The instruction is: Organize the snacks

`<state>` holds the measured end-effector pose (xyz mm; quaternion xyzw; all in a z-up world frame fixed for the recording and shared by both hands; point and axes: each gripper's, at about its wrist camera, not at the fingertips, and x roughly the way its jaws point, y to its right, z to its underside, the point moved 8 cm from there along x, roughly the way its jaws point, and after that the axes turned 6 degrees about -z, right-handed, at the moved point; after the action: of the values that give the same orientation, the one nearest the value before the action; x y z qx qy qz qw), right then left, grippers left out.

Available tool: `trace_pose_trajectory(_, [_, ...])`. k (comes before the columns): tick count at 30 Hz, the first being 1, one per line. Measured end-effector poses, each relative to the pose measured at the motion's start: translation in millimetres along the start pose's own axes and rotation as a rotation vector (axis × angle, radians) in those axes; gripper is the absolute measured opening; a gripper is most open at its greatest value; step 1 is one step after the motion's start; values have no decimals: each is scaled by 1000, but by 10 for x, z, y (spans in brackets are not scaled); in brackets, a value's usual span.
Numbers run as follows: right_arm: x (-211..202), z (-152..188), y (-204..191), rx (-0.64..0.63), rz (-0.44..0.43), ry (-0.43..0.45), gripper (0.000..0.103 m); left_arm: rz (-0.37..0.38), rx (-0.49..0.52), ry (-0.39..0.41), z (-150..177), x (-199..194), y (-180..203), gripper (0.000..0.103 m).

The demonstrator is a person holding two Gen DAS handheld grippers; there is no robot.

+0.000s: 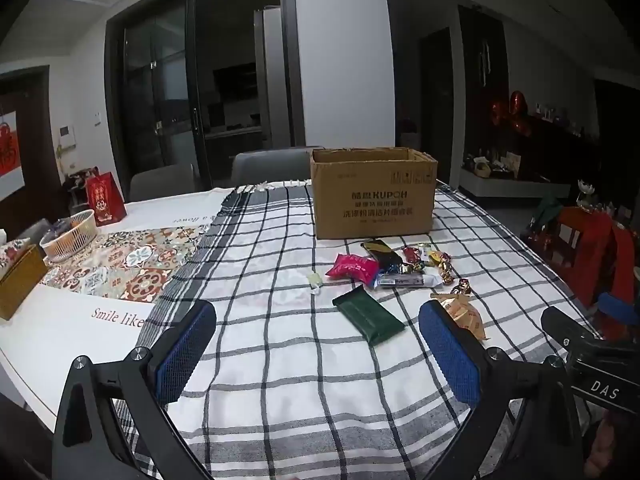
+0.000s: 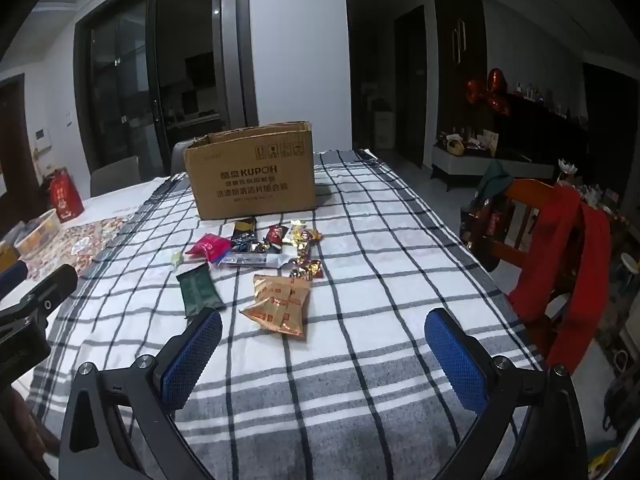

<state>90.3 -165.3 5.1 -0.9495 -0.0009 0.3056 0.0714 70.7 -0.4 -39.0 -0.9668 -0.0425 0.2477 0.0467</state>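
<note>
Both my tongs, left [image 1: 316, 354] and right [image 2: 324, 354], are wide apart and hold nothing. The snacks [image 2: 260, 256] lie in a pile on the cloth [image 2: 380, 280], just before the box [image 2: 250, 170]. The bags look slippery, so one could slide away if I pinch it badly.

A table is covered by a black-and-white checked cloth [image 1: 280, 380]. At about nine o'clock on the table lies a patterned mat [image 1: 132, 260] with red and blue tile designs. On its far left edge sits a white woven basket [image 1: 70, 236], and just behind the basket stands a red gift bag [image 1: 105, 199]. A yellow-brown tissue box [image 1: 18, 284] sits at the left edge. Two grey chairs [image 1: 276, 166] stand at twelve o'clock, before dark glass sliding doors [image 1: 192, 88]. At three o'clock, a wooden chair [image 2: 532, 216] holds a red garment [image 2: 568, 256]. Red balloons [image 2: 488, 90] float above a dark sideboard.
</note>
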Motion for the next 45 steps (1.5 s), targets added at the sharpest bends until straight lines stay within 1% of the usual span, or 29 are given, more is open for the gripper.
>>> trace_pose_trajectory(2, [-9,-2,-4,-1,-3,9,102,-8,-3,-7,4,20,3,103])
trace_pose_trajectory(3, [-13,0,-5,-3,-3,9,102,-12,-2,-3,-69,-2,-27,103])
trace_pose_trajectory(5, [-18,3,-5,-5,-4,9,102,3,-11,8,-83,-52,-32,103])
trace_pose_trajectory(7, [-23,3,-3,-8,-5,10,102,2,-9,14,-97,-98,-22,103])
trace_pose_trajectory(8, [-24,4,-1,-9,-5,10,102,10,-18,25,-65,-103,-53,103])
trace_pose_trajectory(14, [17,49,95,-8,-2,19,102,6,-15,22,-45,-98,-32,103])
trace_pose_trajectory(19, [-50,-9,-23,-11,-2,22,102,3,-15,23,-45,-107,-34,103])
trace_pose_trajectory(45, [-76,-18,-18,-11,-6,32,102,6,-11,34,-98,-162,-20,103])
